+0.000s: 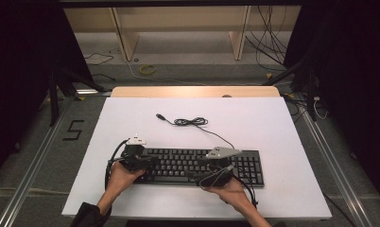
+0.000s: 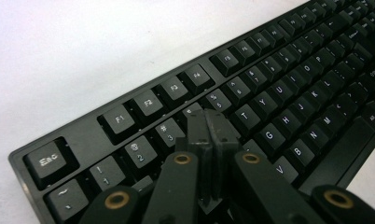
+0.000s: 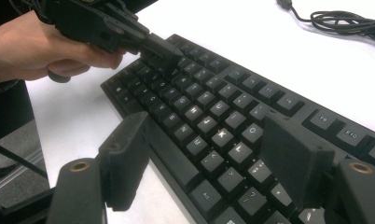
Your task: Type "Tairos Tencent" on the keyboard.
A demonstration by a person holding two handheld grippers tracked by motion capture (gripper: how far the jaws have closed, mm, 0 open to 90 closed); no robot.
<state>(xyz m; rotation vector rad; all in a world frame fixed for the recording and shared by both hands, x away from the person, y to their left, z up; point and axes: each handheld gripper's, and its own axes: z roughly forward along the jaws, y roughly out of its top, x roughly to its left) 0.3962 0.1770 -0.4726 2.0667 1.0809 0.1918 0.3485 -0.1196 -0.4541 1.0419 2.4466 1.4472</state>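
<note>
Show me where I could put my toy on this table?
Bare white table lies behind the keyboard, left of the coiled cable. The far right corner is bare too. It is crowded where both hands hold the left gripper and right gripper over the keys.

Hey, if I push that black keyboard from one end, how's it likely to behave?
The keyboard looks like a long, rigid slab lying flat, so it should slide as one piece, not flex or tip. Pushed at one end, it would probably pivot on the smooth white table. Its loose cable looks floppy and would likely trail behind, offering little resistance.
</note>
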